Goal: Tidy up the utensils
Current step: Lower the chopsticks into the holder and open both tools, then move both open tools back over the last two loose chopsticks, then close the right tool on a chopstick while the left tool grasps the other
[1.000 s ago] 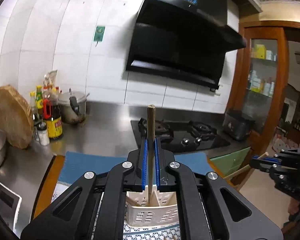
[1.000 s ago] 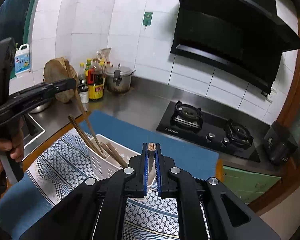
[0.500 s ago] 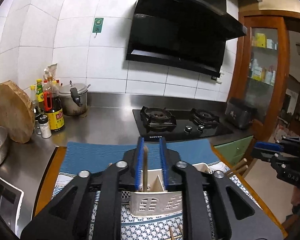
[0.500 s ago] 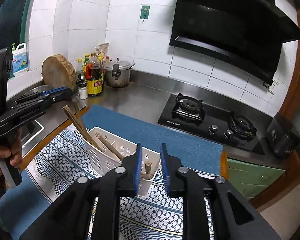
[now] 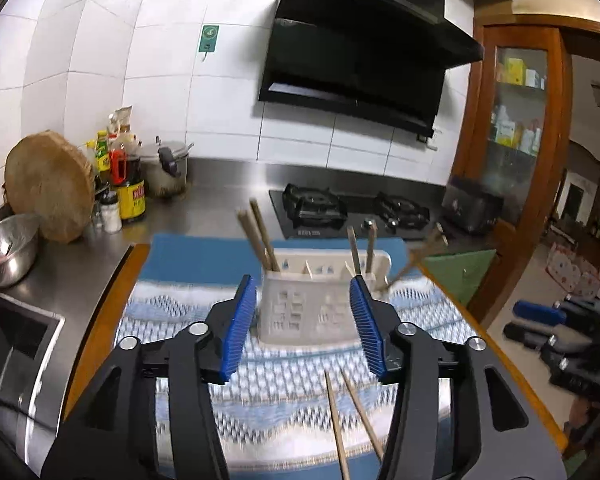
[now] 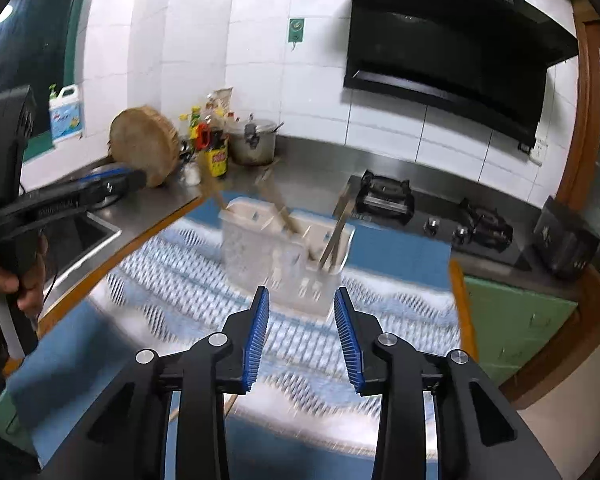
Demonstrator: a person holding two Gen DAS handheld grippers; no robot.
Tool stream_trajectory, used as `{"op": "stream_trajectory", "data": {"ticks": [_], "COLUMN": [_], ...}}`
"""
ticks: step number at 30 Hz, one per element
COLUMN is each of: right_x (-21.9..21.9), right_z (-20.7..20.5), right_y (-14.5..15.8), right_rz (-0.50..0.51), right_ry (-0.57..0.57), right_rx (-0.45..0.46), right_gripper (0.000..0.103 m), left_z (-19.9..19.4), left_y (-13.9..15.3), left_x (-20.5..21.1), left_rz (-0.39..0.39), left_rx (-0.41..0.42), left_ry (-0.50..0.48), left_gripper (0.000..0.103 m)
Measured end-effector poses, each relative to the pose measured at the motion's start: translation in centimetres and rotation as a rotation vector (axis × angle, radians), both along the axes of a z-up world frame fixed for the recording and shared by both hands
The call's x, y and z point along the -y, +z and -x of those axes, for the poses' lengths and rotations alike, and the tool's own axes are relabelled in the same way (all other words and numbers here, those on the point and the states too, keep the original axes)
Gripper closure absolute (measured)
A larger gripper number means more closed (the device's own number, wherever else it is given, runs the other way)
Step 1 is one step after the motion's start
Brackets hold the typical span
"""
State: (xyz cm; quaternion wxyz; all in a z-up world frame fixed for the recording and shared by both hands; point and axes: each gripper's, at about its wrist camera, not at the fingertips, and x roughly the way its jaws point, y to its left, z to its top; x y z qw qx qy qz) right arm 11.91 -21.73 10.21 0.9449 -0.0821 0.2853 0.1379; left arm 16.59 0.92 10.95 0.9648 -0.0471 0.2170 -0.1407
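A: Left gripper (image 5: pixel 305 326), blue-ribbed pads spread wide, nothing between them. Right gripper (image 6: pixel 302 338) likewise released and bare, black frames filling the lower part of each wrist view.

B: Just beyond the left pads, toward 12 o'clock: white utensil caddy (image 5: pixel 318 304), slotted plastic walls, divided into compartments, upright on the patterned cloth (image 5: pixel 172 316).

A: Standing in the caddy: wooden chopsticks, one pair (image 5: pixel 258 236) leaning toward 11 o'clock from the left compartment, another pair (image 5: pixel 362 250) near upright on the right side.

B: Loose on the cloth at 6 o'clock from the caddy: two more chopsticks (image 5: pixel 342 420), thin, pale brown, tips converging near the right-hand pad.

A: Farther out: blue mat (image 5: pixel 204 248) under the cloth; black gas hob (image 5: pixel 356 216) at 1 o'clock; sauce bottles (image 5: pixel 130 188) and round wooden block (image 5: pixel 50 192) at 10 o'clock. Right wrist view motion-blurred.
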Motion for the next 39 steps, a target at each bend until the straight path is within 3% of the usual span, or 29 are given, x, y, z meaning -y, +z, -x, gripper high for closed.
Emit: {"op": "stream_trajectory", "data": {"ticks": [10,17,25,34,39], "right_x": [-3.6,-4.9,-6.0,-7.1,-6.3], "right_z": [6.3,6.5,4.5,3.4,3.8], "right_y": [-9.8,-14.8,-16.9,-18.2,-17.9], "right_rz": [-0.074,-0.147,-0.136,-0.057,-0.068], "right_ry": [0.029,0.006,-0.033,-0.101,-0.119], "right_rx": [-0.151,-0.268,-0.321,-0.327,-0.318], "right_gripper": [0.069,0.073,0.076,0.091,0.095], "left_z": [7.7,10.2,10.7,10.8,12.0], "left_y": [-5.1,-7.7,-10.2,-12.0,-12.4], "left_x": [-0.2,-1.0,-1.4,-2.6,-3.2], "left_rz": [-0.054,-0.062,-0.095,-0.088,-0.085], "left_rx": [-0.043,-0.077,-0.106,-0.143,-0.158], "left_ry": [0.035,0.069,0.071,0.075,0.082], "left_gripper": [0.027,0.025,0.025,0.025,0.026]}}
